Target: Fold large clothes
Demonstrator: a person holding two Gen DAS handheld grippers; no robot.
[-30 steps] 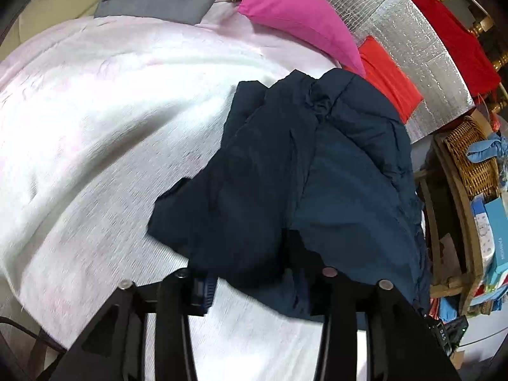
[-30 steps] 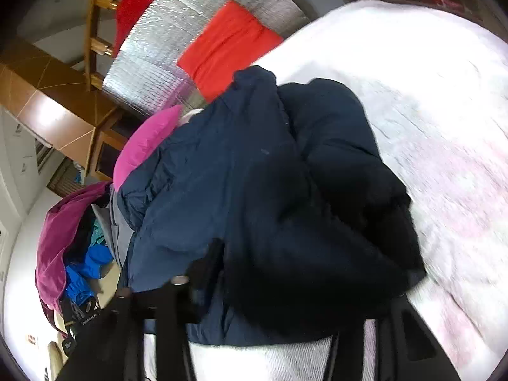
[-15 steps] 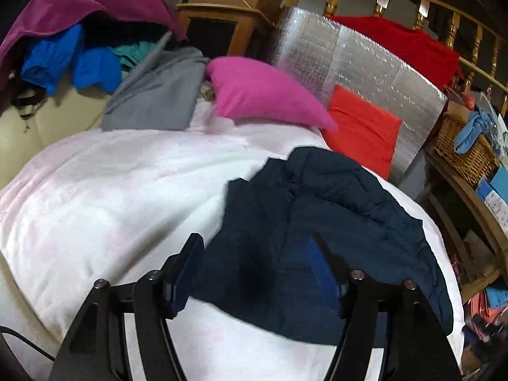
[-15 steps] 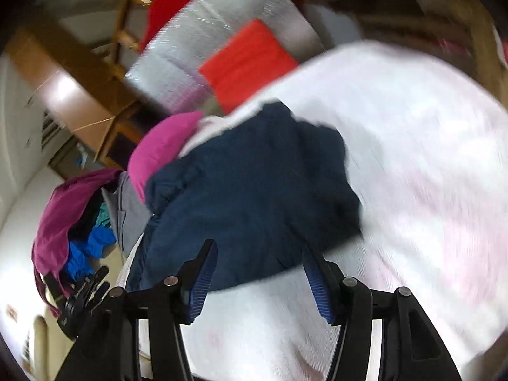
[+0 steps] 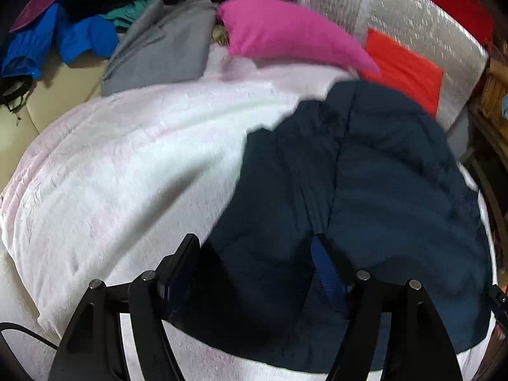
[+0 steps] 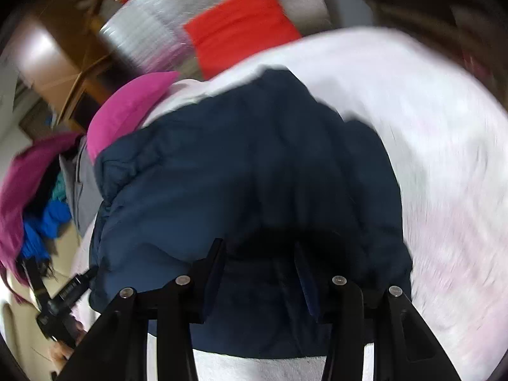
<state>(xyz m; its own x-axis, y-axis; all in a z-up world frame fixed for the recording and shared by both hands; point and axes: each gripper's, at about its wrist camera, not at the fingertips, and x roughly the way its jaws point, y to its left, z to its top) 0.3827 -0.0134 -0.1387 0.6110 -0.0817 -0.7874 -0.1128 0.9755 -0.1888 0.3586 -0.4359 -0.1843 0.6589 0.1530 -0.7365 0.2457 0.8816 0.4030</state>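
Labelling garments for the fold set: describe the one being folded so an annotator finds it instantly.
Find the bed under the fluffy white blanket. On it, below the magenta pillow and flat orange-red cushion, lies a dark navy quilted puffer jacket. It is the only dark, padded item on the blanket.

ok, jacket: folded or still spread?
Folded, roughly. The jacket lies on the blanket as a compact bundle with layers overlapping down a central seam, no sleeve sticking out. Neatness is blurred.
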